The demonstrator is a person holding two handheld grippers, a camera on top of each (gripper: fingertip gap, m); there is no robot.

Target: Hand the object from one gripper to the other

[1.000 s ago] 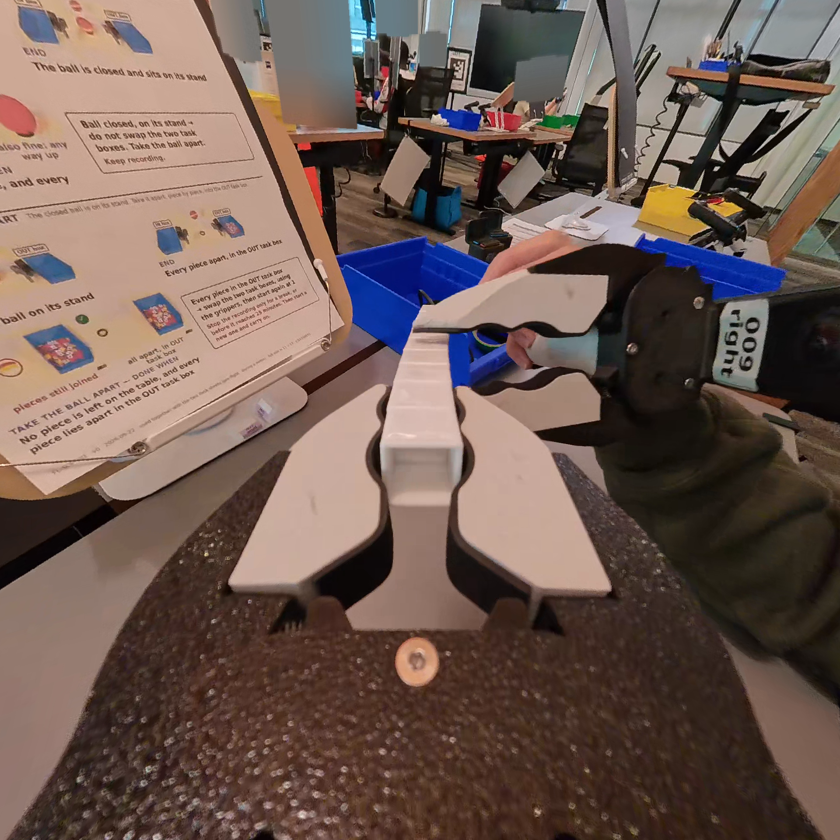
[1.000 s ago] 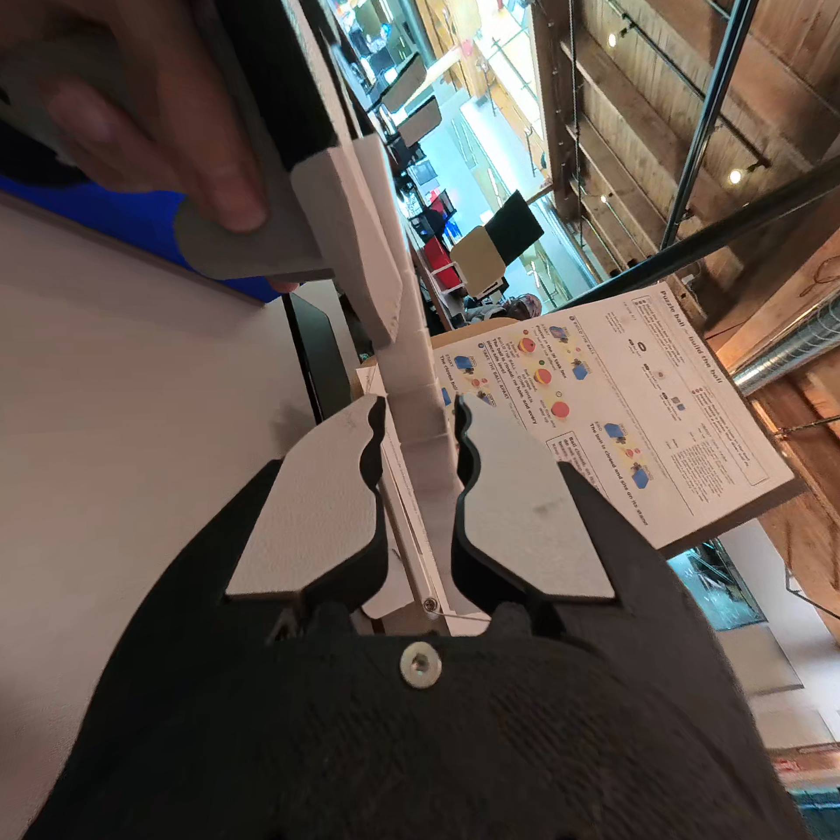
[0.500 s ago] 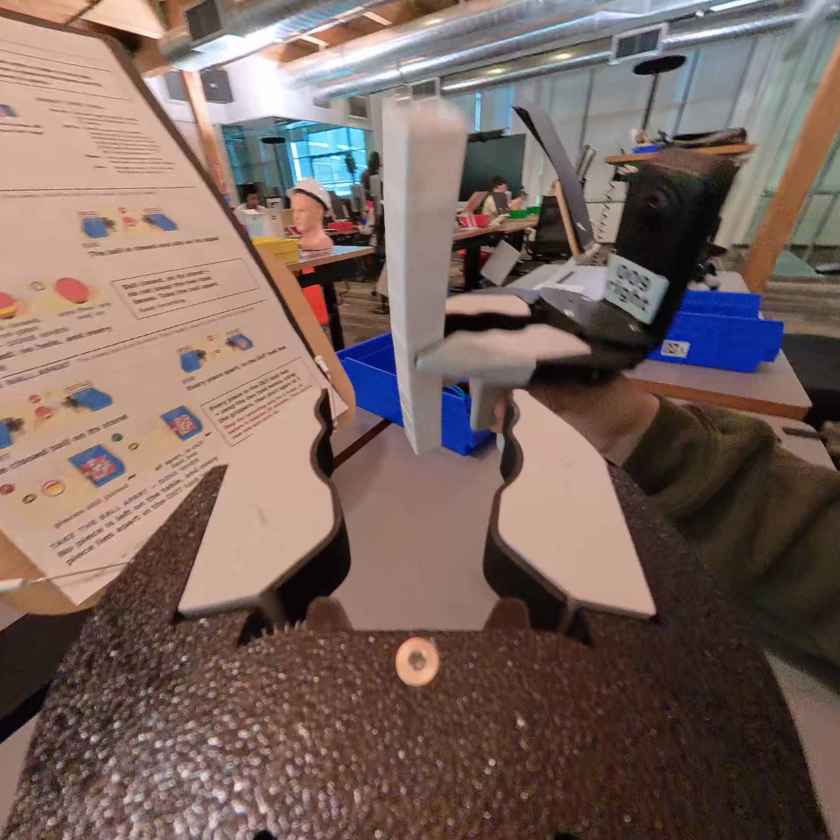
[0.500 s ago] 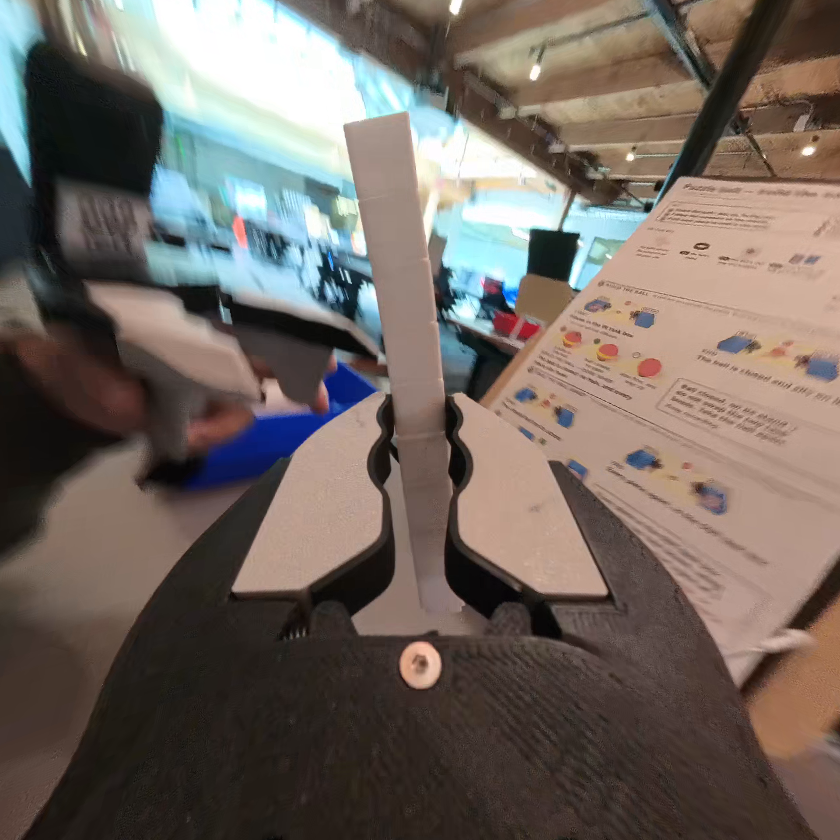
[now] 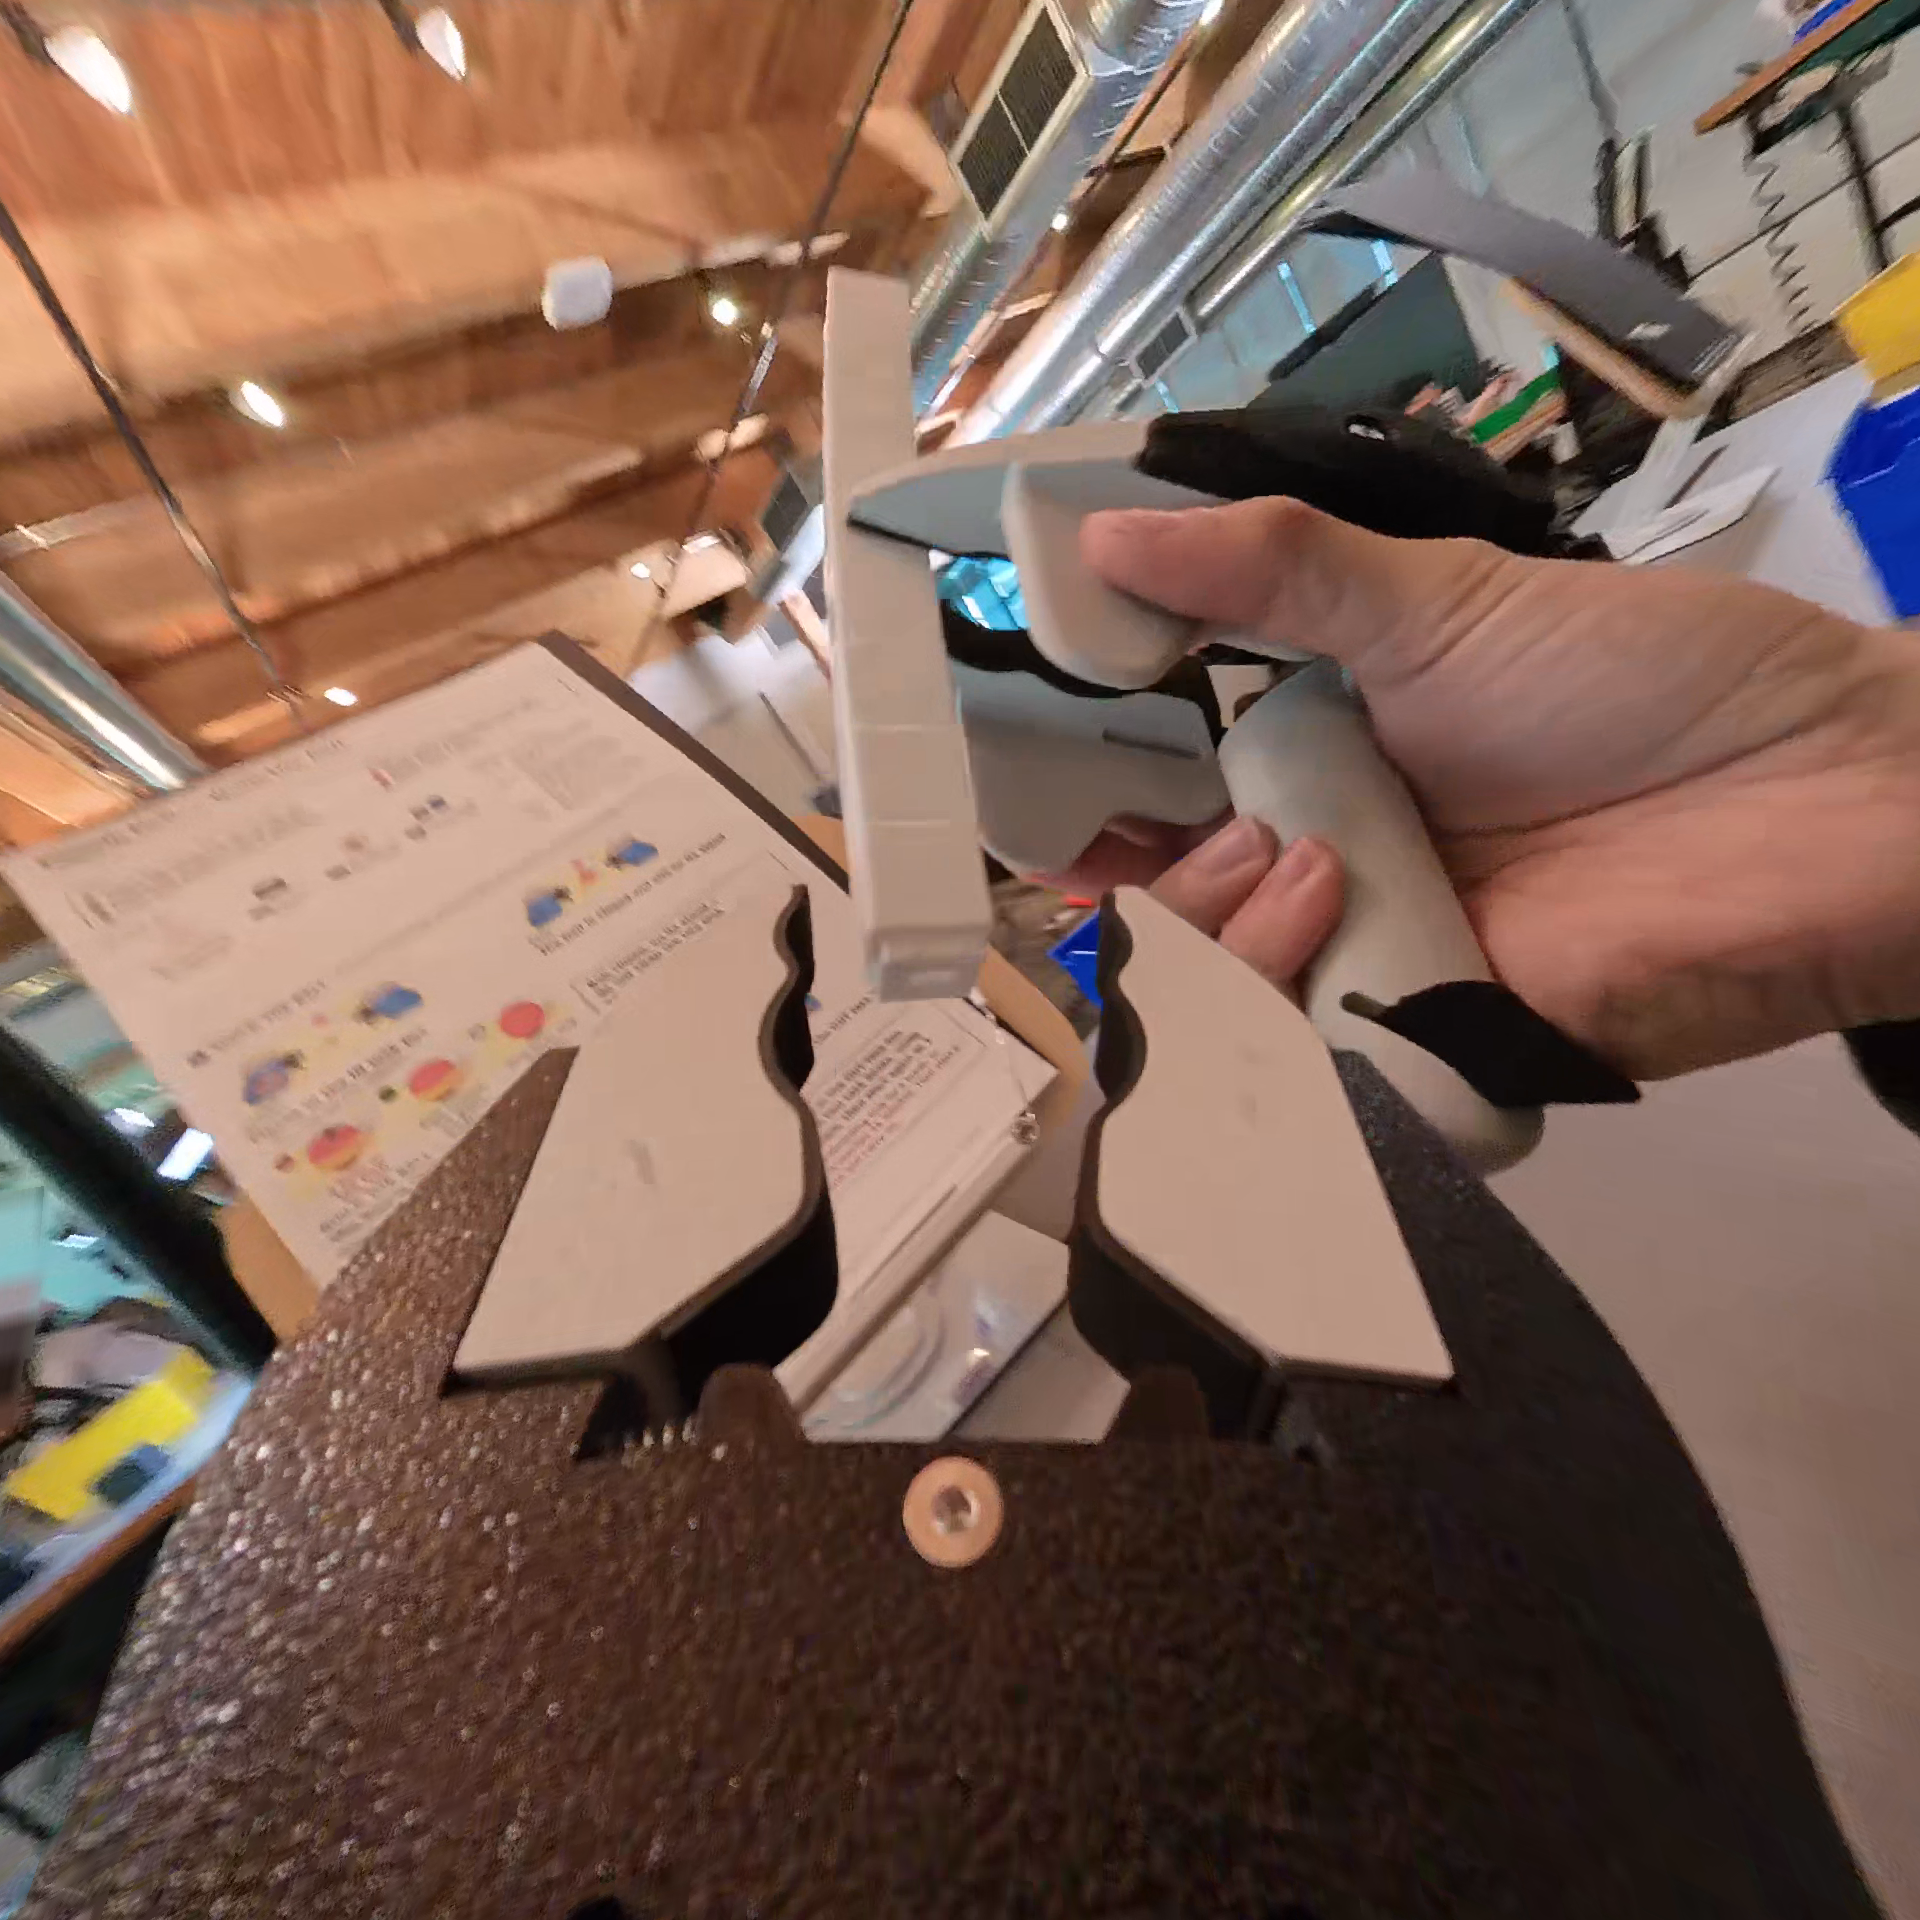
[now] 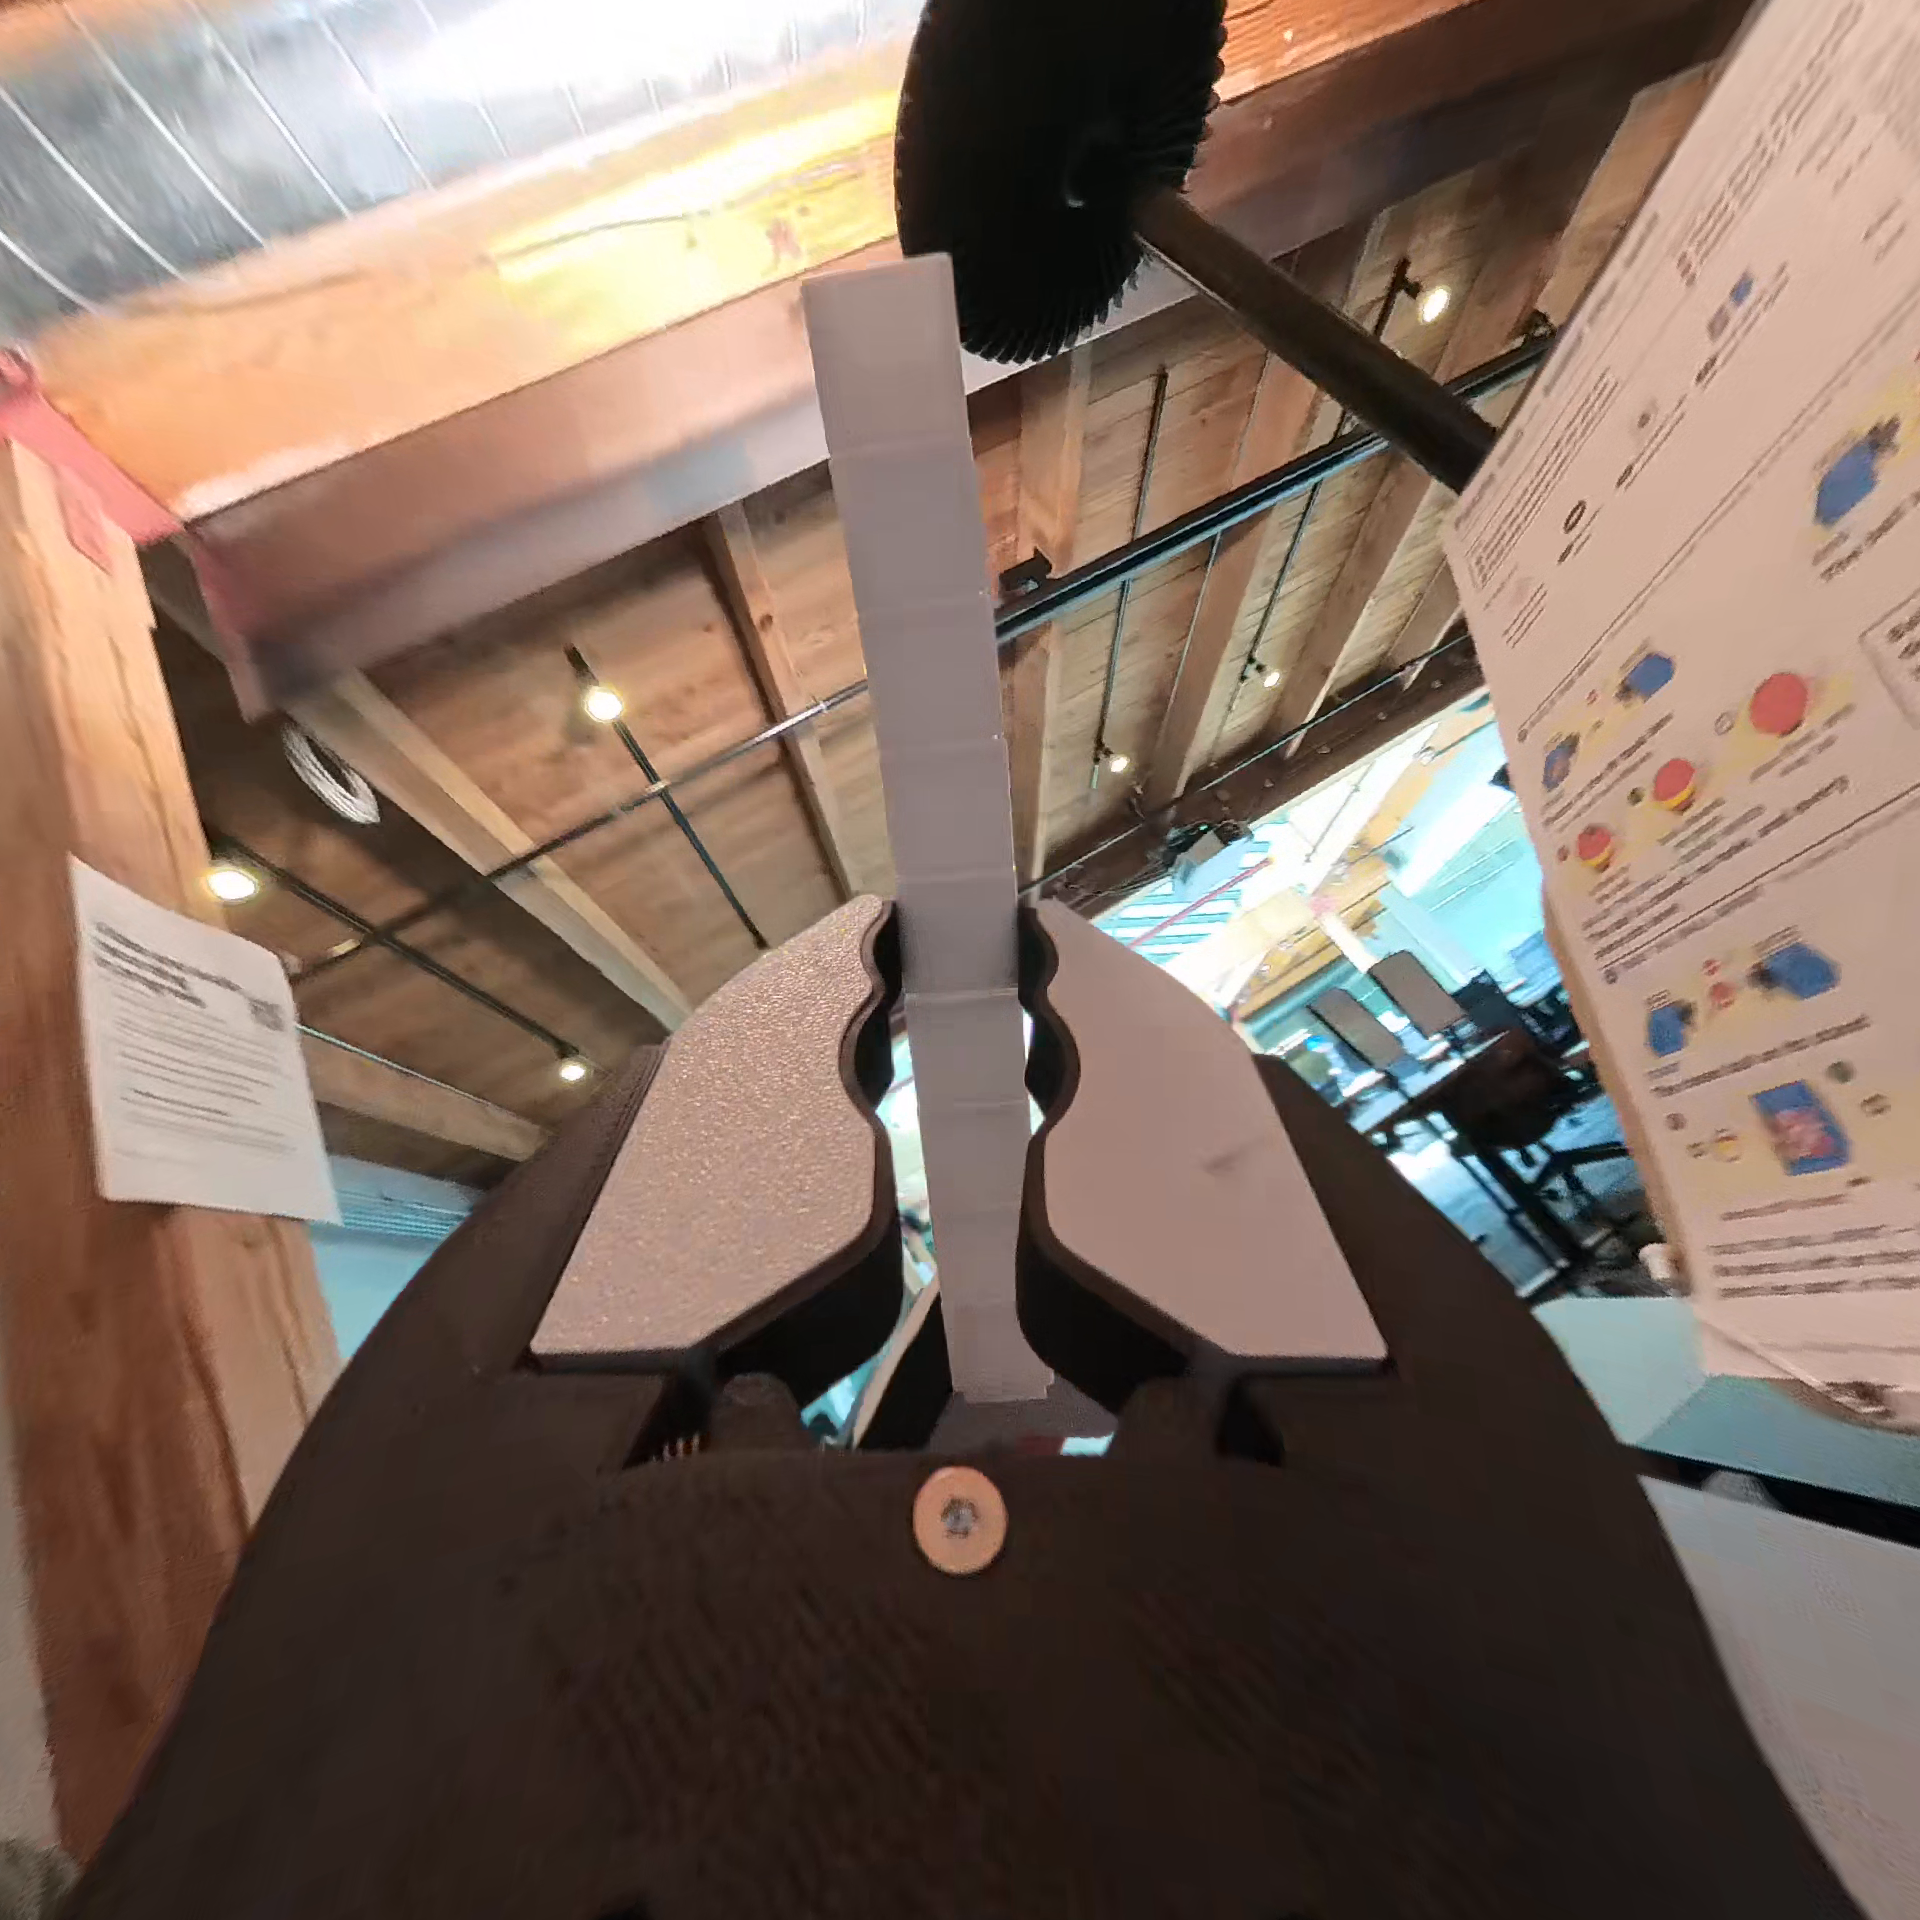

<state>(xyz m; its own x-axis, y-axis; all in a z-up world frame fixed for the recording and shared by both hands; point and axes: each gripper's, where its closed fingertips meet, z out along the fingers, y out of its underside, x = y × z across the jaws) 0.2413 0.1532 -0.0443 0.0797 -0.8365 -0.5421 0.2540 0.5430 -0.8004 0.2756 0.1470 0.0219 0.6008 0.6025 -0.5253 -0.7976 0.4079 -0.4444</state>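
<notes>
Your right gripper's [image 5: 935, 623] upper finger covers a stretch of the long white segmented square bar [image 5: 902, 727] in the left wrist view. In the right wrist view the bar's [image 6: 935, 727] near end sinks out of sight behind the black gripper body. The printed instruction sheet on its brown board [image 6: 1714, 727] is blurred and cut by the right edge. The wooden ceiling [image 5: 364, 312] smears with motion.

Printed instruction sheet [image 5: 436, 935] and pillar notice [image 6: 197, 1049] (both blurred) bear text.

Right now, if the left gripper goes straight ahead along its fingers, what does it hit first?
Likely the lower end of the white bar held by the right gripper. It hangs just ahead of the open left gripper; depth unclear, the instruction sheet lies behind.
</notes>
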